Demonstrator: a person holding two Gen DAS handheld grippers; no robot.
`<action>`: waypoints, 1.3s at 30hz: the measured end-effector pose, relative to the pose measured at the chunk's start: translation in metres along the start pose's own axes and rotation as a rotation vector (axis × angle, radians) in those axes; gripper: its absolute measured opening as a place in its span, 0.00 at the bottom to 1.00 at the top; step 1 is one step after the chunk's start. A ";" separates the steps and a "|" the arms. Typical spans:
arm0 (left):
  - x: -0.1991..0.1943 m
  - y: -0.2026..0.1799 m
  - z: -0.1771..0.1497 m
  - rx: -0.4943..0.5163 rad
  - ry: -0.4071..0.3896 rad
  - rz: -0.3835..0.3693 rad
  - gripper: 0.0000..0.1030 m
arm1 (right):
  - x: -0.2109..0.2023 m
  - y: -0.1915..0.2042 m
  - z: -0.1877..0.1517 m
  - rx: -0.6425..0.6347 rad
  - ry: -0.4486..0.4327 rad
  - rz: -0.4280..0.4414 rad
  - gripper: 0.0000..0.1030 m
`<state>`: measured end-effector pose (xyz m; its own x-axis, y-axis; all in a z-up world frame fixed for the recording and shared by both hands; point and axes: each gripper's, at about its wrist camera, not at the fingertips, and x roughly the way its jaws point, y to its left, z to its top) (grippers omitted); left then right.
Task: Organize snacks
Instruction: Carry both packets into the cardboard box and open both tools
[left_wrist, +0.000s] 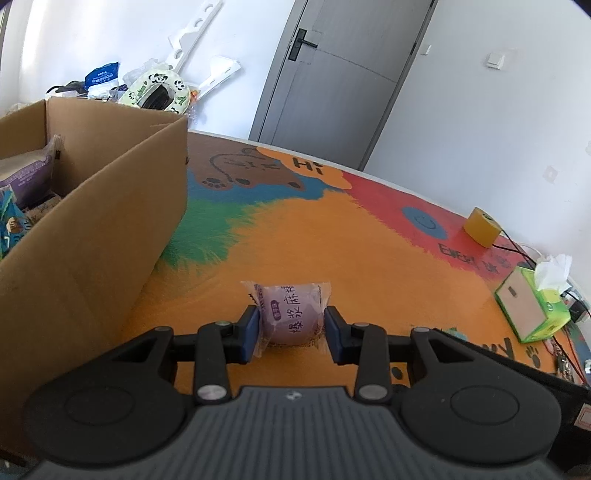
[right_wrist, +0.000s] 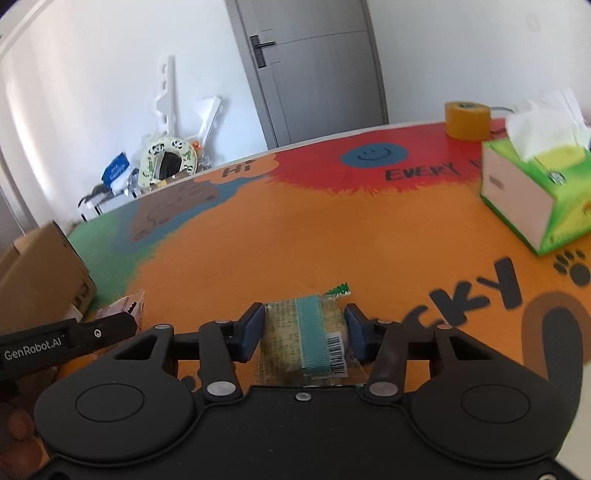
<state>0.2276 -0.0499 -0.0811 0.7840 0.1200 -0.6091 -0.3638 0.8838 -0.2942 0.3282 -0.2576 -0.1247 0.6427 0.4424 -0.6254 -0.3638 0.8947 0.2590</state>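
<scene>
My left gripper (left_wrist: 291, 328) is shut on a round purple wrapped snack (left_wrist: 290, 312), its blue pads pressing both sides, just above the colourful table mat. An open cardboard box (left_wrist: 110, 192) with several snack packs inside stands close on its left. My right gripper (right_wrist: 306, 334) is shut on a clear-wrapped snack with a teal stripe and barcode (right_wrist: 312, 332), low over the orange part of the mat. The left gripper's arm (right_wrist: 66, 338) and the purple snack's edge (right_wrist: 125, 304) show at the left of the right wrist view, near the box (right_wrist: 40, 280).
A green tissue box (left_wrist: 532, 306) (right_wrist: 535, 192) and a yellow tape roll (left_wrist: 482, 226) (right_wrist: 467, 119) stand at the table's right side, with cables near them. Clutter and white plastic parts lean on the far wall beside a grey door (left_wrist: 332, 74).
</scene>
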 end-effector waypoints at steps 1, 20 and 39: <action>-0.003 -0.001 0.000 0.002 -0.002 -0.005 0.36 | -0.003 -0.001 -0.001 0.008 -0.001 -0.008 0.46; -0.074 -0.007 0.007 0.026 -0.119 -0.087 0.36 | -0.072 0.022 0.006 0.041 -0.110 0.038 0.46; -0.140 0.029 0.018 0.008 -0.240 -0.080 0.36 | -0.113 0.077 0.011 -0.031 -0.185 0.133 0.46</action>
<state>0.1165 -0.0330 0.0087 0.9074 0.1524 -0.3916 -0.2926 0.8980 -0.3285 0.2350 -0.2375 -0.0261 0.6996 0.5626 -0.4405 -0.4721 0.8267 0.3060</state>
